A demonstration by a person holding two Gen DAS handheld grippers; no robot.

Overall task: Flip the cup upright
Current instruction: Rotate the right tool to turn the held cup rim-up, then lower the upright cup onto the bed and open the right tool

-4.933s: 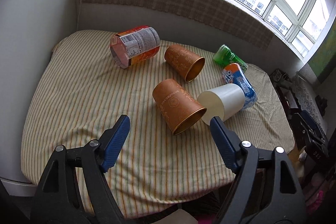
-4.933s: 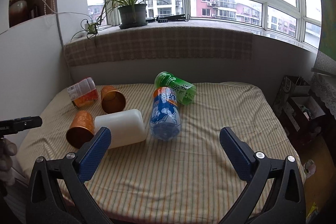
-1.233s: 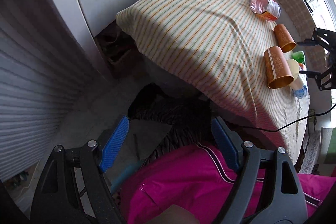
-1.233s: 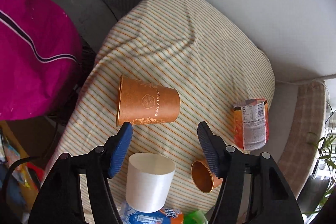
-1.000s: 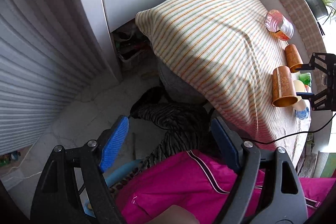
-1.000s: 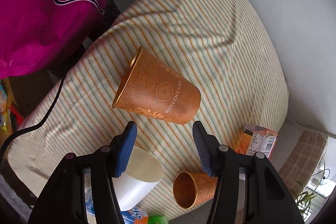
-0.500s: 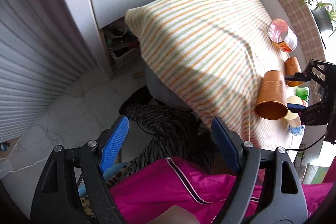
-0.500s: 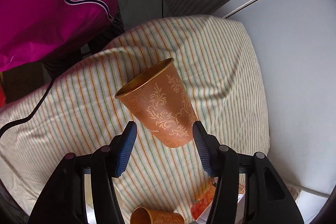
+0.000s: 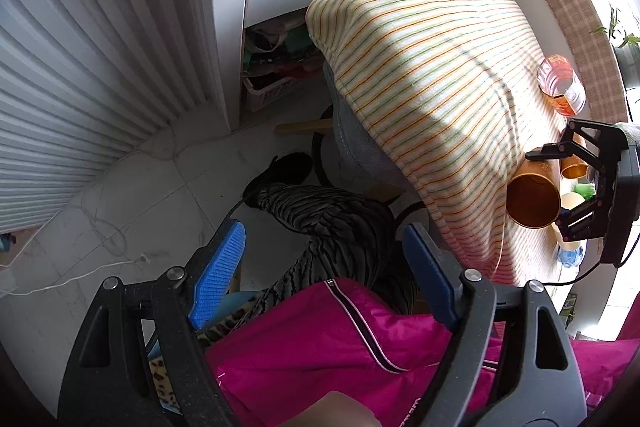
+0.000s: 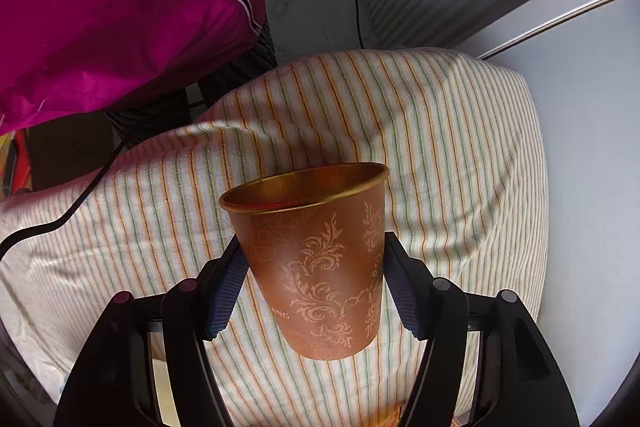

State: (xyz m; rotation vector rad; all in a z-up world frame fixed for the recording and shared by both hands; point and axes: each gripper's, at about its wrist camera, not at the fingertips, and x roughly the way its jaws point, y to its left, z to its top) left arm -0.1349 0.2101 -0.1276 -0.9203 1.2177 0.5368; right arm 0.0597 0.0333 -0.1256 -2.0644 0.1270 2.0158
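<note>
Claw on the right point(image 10: 310, 275) sits low over the striped cloth point(image 10: 460, 147), its blue pads squeezing an orange cup point(image 10: 316, 255) from both sides. The cup's mouth points away from the camera. The left claw point(image 9: 324, 267) hangs wide open over the floor, holding nothing.

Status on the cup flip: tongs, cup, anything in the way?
Right tongs shut on orange cup, rim up, base near the striped cloth. Left tongs open, empty, off the table. Nothing under the cup.
</note>
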